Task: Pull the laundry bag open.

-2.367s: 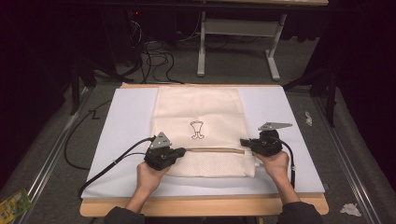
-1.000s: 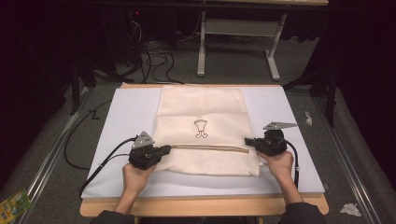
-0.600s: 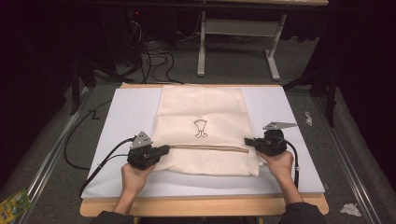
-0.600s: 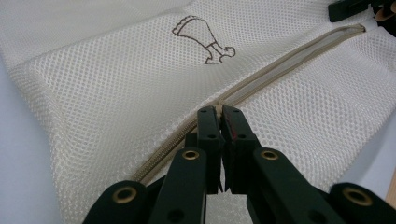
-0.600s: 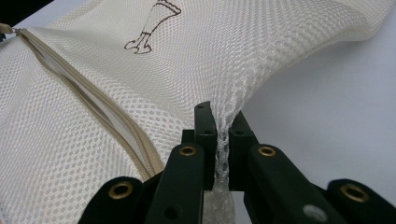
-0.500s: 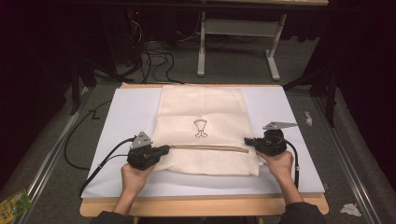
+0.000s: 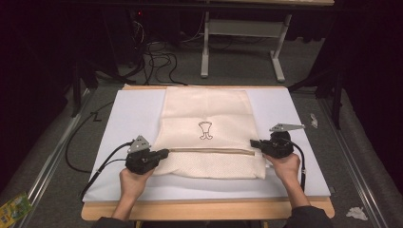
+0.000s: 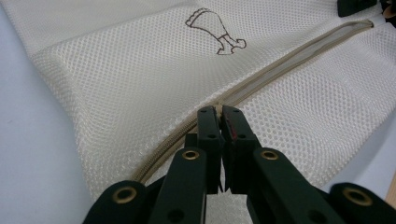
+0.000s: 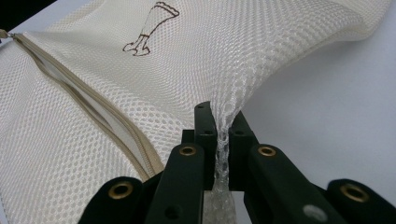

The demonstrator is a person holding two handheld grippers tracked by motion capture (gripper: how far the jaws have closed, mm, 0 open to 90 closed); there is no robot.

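the cream mesh laundry bag [image 7: 209, 130] lies flat on the white mat [image 7: 128, 116]. the left gripper [image 8: 218, 122] is clamped on the zipper pull [image 8: 216, 109] at the bag's left end, while the right gripper [image 9: 219, 125] pinches mesh at the bag's right edge. to zip cleanly, i'd keep the right pinch taut and draw the pull straight along the zipper [image 7: 209, 151].

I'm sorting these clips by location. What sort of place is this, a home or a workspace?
Probably a lab or recording workspace, not a home: a wooden table with a white mat, loose cables on grey carpet, a desk frame behind, dark surroundings.
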